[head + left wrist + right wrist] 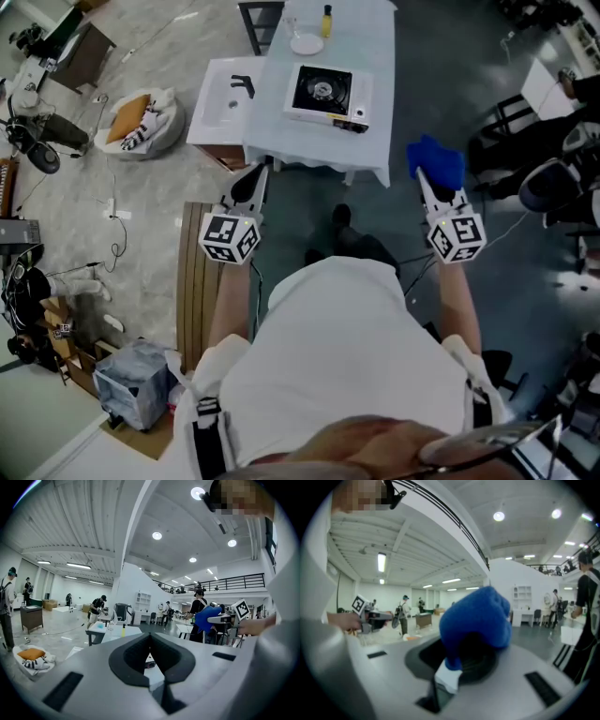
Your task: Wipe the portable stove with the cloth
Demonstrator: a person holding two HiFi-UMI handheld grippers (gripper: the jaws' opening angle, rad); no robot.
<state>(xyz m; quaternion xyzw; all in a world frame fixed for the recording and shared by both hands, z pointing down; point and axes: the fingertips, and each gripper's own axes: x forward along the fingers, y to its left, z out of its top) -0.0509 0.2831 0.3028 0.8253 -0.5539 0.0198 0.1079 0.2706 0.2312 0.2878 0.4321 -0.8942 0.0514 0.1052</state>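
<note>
A white portable stove (328,95) with a black burner top sits on the white table (370,145) ahead of me. My right gripper (424,174) is shut on a blue cloth (436,161), held in the air to the right of the table's near corner. The right gripper view shows that cloth (477,617) bunched over the jaws. My left gripper (255,179) hovers just off the table's near left edge, shut with nothing between its jaws (150,635). Both grippers are short of the stove.
A white plate (307,43), a clear glass (290,22) and a yellow bottle (326,20) stand at the table's far end. A white sink unit (222,101) adjoins the table's left side. A wooden pallet (196,281) lies by my left. Several people stand across the hall.
</note>
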